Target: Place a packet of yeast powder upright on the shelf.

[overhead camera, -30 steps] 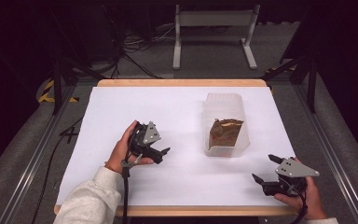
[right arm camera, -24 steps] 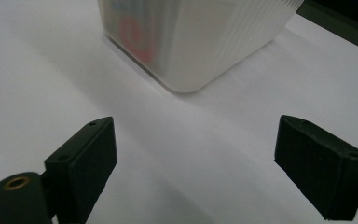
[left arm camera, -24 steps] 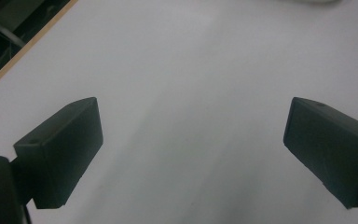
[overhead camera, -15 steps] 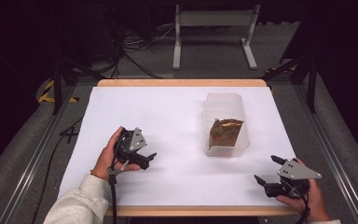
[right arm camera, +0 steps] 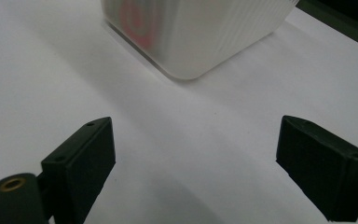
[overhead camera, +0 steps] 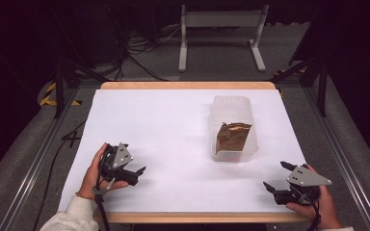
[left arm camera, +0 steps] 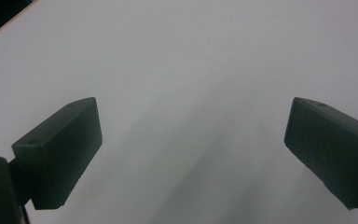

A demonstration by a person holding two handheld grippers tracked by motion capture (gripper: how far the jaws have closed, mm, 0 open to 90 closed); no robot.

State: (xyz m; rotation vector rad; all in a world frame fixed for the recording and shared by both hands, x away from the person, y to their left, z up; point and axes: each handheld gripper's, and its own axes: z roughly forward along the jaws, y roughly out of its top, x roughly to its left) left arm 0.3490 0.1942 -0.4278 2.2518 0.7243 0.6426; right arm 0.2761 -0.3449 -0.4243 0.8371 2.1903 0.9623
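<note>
Both grippers are black, each topped by a grey three-cornered plate dotted with small holes. The left gripper (overhead camera: 136, 174) trails a black cable; a white sleeve (overhead camera: 72, 219) covers that forearm. The right gripper (overhead camera: 278, 176) shows blocky black jaws and a brass-ringed screw hole (right arm camera: 12, 183).

Bench (overhead camera: 164, 125), white top (wood edging near and far). One clear tub (overhead camera: 233, 129) right of centre, brown packet (overhead camera: 232, 136) inside.

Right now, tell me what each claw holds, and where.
Nothing. The left claw and right claw both stand open over bare table.
</note>
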